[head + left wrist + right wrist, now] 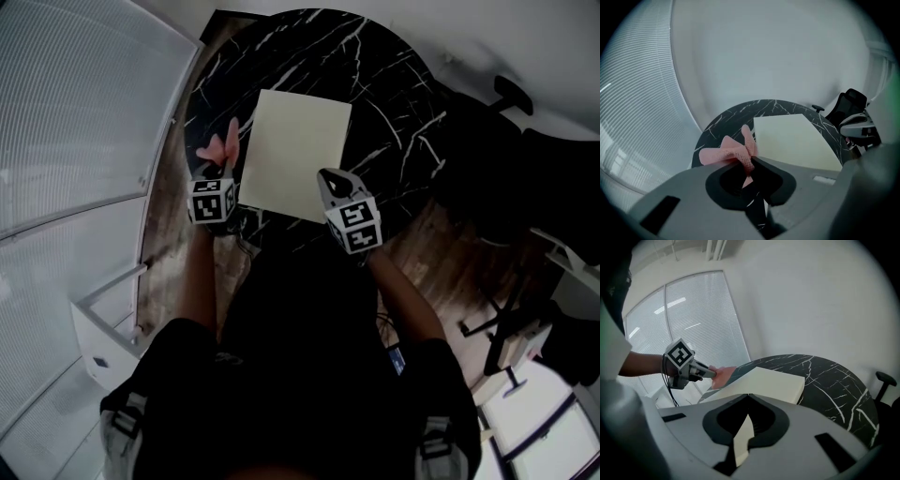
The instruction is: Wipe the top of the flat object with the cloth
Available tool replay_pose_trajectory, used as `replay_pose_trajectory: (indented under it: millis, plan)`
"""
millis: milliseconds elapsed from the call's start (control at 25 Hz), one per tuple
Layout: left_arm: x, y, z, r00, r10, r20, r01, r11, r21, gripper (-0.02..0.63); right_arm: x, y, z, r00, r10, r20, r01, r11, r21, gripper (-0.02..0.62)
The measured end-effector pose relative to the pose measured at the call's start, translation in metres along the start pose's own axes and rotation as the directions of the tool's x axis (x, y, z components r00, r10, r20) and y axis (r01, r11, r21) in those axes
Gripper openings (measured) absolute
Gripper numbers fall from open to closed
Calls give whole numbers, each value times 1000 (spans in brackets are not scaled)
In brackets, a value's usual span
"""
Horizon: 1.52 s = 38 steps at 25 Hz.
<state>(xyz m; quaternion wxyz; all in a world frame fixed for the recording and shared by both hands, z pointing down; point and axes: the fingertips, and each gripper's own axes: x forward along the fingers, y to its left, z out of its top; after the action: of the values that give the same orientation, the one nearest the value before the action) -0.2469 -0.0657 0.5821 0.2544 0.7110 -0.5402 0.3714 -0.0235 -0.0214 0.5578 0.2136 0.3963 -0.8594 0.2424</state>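
Left tongs (751,160) pinching pink cloth (723,152), black marble table (394,103), blinds (75,112)

Cream flat object (295,155) fills the middle of the round table (403,112). Open marble runs right and far of it. Left, the pink cloth (221,145) blocks the narrow strip; a black chair (487,178) crowds the right rim
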Motion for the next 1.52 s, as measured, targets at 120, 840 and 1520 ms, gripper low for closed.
replay_pose_trajectory:
  millis: [120, 840, 1520]
  plan:
    - [16, -7, -8, 999, -44, -21, 44, 999, 0, 20, 3, -5, -6, 1000, -28, -5, 28, 999, 15, -5]
    - [38, -52, -8, 988, -144, -49, 147, 987, 65, 20, -2, -17, -16, 997, -70, -34, 70, 997, 22, -5]
    - [39, -100, -12, 975, -210, -72, 215, 973, 79, 20, -23, -29, -28, 996, -86, -31, 87, 995, 40, -5]
